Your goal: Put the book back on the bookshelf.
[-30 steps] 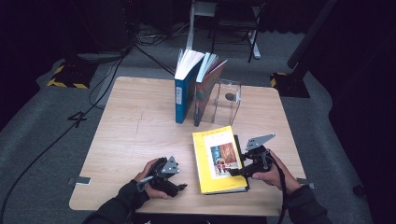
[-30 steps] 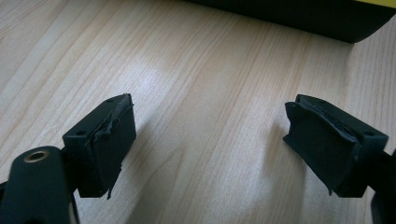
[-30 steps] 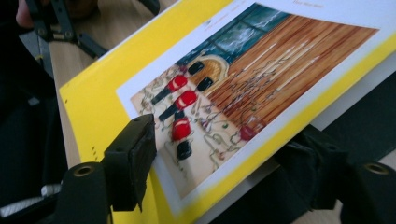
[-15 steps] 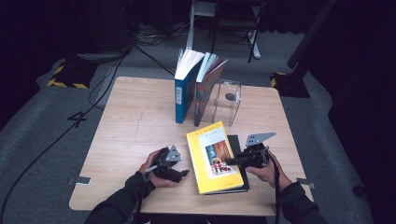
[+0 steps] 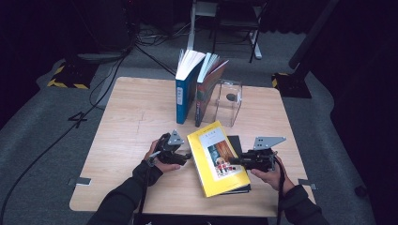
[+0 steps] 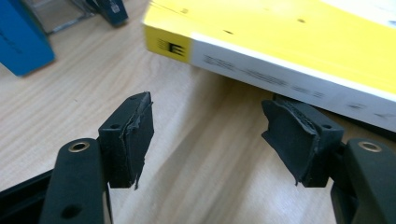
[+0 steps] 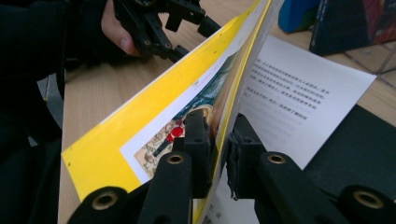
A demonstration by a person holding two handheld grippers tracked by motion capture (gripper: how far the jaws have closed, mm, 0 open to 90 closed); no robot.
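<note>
Right now the right gripper point(image 5: 233, 161) has its fingers point(image 7: 198, 140) clenched on the front cover of the yellow paperback book point(image 5: 217, 157), pinching the cover's free edge and holding it raised off the first printed page point(image 7: 299, 98). In the right gripper view the cover stands tilted between the two black pads, with the white text page bare beneath it. The yellow book lies on the near middle of the pale wooden bench point(image 5: 131, 117), on top of a flat black book point(image 5: 236, 143) whose corner pokes out at its far right.

The left gripper point(image 5: 187, 155) sits just beside the yellow book's spine, fingers point(image 6: 133, 133) released and spread wide, nothing between them; in the left gripper view the spine runs just ahead of the pads, with the right-hand pad up close under it.

Further back on the bench, a tall blue book point(image 5: 185, 89) and a dark book point(image 5: 206, 91) stand upright against a clear acrylic bookend point(image 5: 229, 102).
</note>
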